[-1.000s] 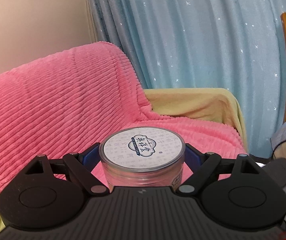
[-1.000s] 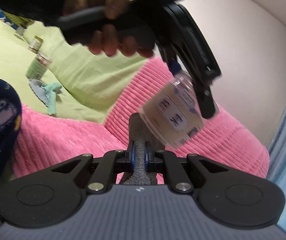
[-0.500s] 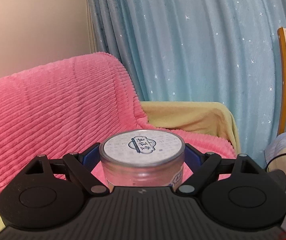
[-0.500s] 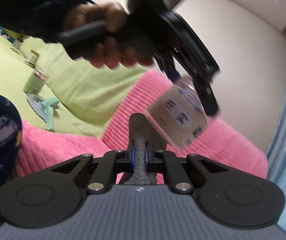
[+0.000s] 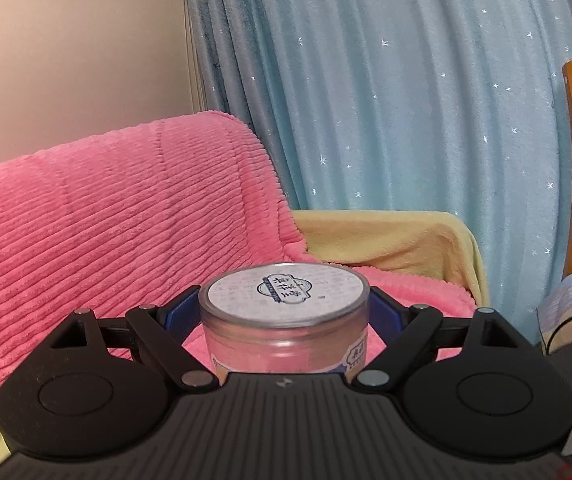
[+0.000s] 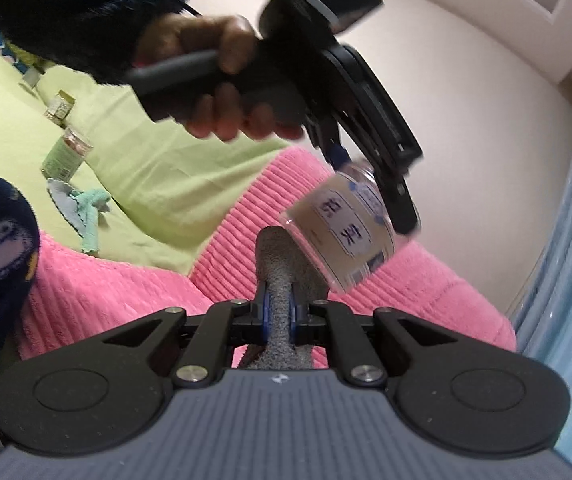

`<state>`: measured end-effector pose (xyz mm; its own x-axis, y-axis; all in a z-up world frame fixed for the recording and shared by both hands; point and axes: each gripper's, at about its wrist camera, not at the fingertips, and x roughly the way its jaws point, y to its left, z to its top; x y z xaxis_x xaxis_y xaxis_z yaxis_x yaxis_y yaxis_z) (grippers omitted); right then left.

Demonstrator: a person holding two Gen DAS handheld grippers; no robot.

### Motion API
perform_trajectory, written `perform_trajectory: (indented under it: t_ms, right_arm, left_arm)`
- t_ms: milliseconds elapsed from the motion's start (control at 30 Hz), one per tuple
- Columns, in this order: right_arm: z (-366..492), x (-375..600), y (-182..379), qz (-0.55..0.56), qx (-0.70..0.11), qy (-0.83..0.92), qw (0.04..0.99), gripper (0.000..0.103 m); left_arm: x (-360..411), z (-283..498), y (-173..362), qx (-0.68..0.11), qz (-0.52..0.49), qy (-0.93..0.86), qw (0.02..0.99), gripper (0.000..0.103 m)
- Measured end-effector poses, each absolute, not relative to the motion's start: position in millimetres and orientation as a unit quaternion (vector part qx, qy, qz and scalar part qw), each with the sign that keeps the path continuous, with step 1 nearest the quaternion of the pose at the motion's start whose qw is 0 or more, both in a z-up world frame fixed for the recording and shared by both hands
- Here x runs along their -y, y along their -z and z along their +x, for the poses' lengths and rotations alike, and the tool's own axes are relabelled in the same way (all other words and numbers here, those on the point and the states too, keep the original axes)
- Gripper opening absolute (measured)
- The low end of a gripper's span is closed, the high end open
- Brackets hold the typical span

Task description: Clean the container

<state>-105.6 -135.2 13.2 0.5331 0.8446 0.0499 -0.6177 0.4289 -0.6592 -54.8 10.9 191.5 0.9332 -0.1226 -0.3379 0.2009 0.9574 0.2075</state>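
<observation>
A: L wrist view. Left gripper [image 5: 283,312] has its 2 fingers spread to the container's width, clamped on the clear container [image 5: 283,320] at both sides. Lid faces the cam, printed label up. Held in the air over the pink blanket [image 5: 125,220], blue curtain [image 5: 386,100] behind.

B: Risk there?

A: Smooth round plastic wall, 2 narrow contact lines. My guess: a sideways push could spin or squirt it out. It'd land on the blanket, so prob no breakage.

B: R wrist view?

A: Right gripper [image 6: 279,312] has its fingers pinched narrow on a grey cloth [image 6: 277,264]; cloth tip sits at the container's [image 6: 346,236] lower wall, touching or just shy, can't tell. A hand [image 6: 221,92] grips the left tool's handle. Frame is motion-blurred.

B: What goes wrong?

A: Cloth is floppy, could fold over and skid w/o wiping. Press too hard and the container twists in the left grip. 2 more jars [image 6: 65,152] stand well apart on the green sheet [image 6: 133,160], no clash likely.
</observation>
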Motion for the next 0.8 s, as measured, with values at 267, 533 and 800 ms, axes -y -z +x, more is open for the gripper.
perform_trajectory:
  t_ms: [267,533,800]
  right_arm:
    - [-88.9,133.3,-11.8,-0.3,0.14,-0.42,0.845,0.007]
    - [-107.5,136.8,-8.7,-0.305,0.176,-0.449,0.821,0.007]
    - [-86.7,135.3,-11.9,-0.29,0.127,-0.42,0.851,0.007]
  left_arm:
    - [-7.5,-51.7,-186.9,-0.165,0.118,0.083,0.976,0.087]
    - [-2.6,-45.9,-181.1,-0.169,0.111,0.085,0.976,0.087]
    - [-0.5,-45.5,-176.9,-0.172,0.114,0.085,0.975,0.087]
